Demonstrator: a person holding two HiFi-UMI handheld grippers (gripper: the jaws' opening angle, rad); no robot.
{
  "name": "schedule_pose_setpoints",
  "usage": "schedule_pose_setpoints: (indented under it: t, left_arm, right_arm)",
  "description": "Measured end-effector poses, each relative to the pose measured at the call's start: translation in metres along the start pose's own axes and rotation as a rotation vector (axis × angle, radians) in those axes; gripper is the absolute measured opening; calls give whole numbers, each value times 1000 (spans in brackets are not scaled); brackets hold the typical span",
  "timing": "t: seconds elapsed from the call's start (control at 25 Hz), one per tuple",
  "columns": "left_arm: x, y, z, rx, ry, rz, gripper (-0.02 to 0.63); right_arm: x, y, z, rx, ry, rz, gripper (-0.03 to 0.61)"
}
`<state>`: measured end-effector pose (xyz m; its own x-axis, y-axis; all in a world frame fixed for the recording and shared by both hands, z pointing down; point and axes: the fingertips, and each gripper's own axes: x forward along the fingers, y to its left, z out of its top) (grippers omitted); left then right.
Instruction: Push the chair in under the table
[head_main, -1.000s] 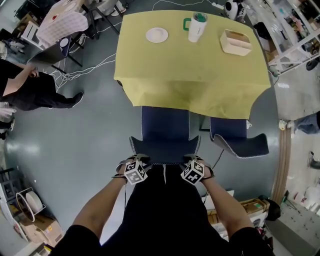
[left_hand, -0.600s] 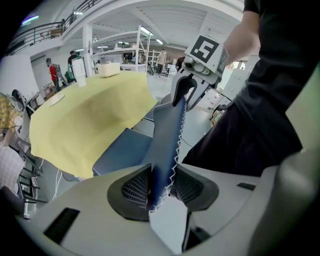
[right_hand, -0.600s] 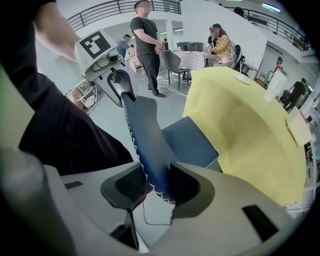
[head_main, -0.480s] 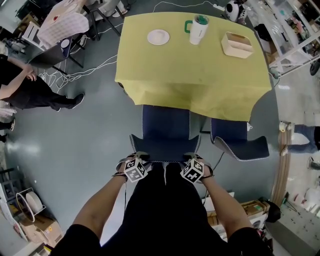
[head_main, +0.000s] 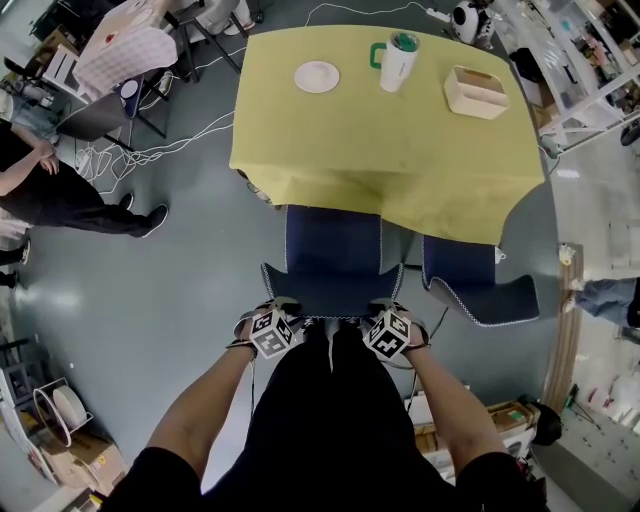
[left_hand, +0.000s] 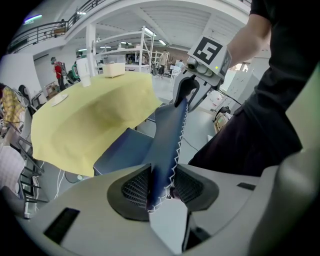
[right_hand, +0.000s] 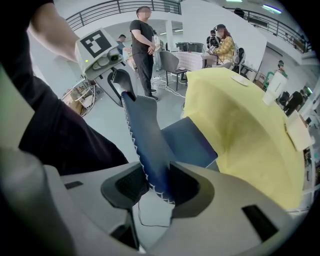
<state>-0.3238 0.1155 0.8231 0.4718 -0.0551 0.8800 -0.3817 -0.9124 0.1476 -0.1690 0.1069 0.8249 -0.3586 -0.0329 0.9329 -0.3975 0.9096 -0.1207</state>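
A dark blue chair (head_main: 332, 255) stands at the near edge of the table with the yellow cloth (head_main: 380, 140), its seat partly under the cloth's overhang. My left gripper (head_main: 283, 310) is shut on the left end of the chair's backrest (left_hand: 167, 135), which runs between the pads. My right gripper (head_main: 380, 312) is shut on the right end of the same backrest (right_hand: 145, 135). Each gripper view shows the other gripper at the far end of the backrest: the right gripper (left_hand: 187, 92) and the left gripper (right_hand: 120, 80).
A second blue chair (head_main: 470, 285) stands close on the right, also partly under the cloth. On the table are a white plate (head_main: 316, 76), a mug (head_main: 395, 55) and a pale tray (head_main: 475, 90). Cables (head_main: 150, 150) and a bystander (head_main: 50, 190) are left.
Both grippers and the chair have shifted a little towards the table, and the seat is slightly further under the cloth. The bystander at the left has moved.
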Motion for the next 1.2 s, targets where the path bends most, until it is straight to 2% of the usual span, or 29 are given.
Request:
schedule_pose_setpoints:
  t: [1.2]
  left_arm:
    - [0, 97, 38, 9, -27, 23, 141]
  right_arm:
    - [4, -92, 49, 49, 5, -88, 155]
